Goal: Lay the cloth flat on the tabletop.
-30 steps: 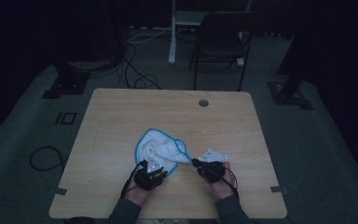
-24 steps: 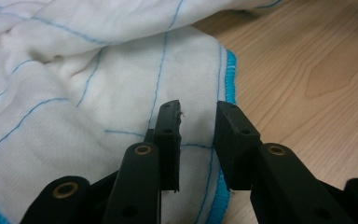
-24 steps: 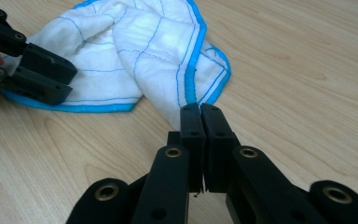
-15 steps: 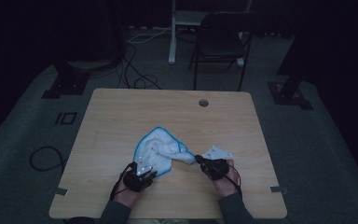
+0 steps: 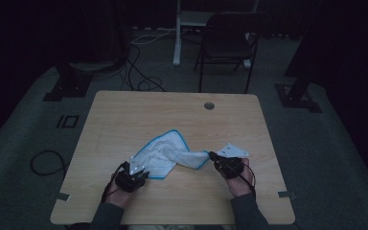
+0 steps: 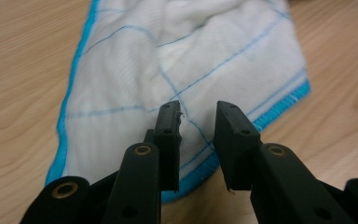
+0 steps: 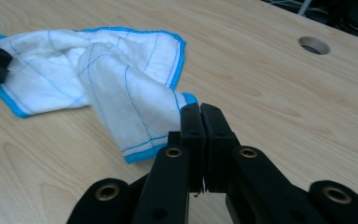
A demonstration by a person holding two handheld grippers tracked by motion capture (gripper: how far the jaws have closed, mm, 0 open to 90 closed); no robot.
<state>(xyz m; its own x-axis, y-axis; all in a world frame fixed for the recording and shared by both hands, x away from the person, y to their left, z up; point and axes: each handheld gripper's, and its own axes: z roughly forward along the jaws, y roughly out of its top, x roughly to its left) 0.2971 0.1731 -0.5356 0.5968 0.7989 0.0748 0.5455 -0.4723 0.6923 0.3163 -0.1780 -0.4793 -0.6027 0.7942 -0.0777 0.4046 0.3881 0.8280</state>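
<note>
Your right tool (image 7: 199,109) is clamped shut, apparently pinching a corner of the cloth (image 5: 170,153) so it can be pulled flat. Your left tool (image 6: 196,125) hovers half open over the cloth's near edge, gripping nothing, on the surface (image 5: 124,110).

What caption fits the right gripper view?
Right tool, jaws shut, pinching a corner of the blue-edged white cloth on the wooden table.
</note>
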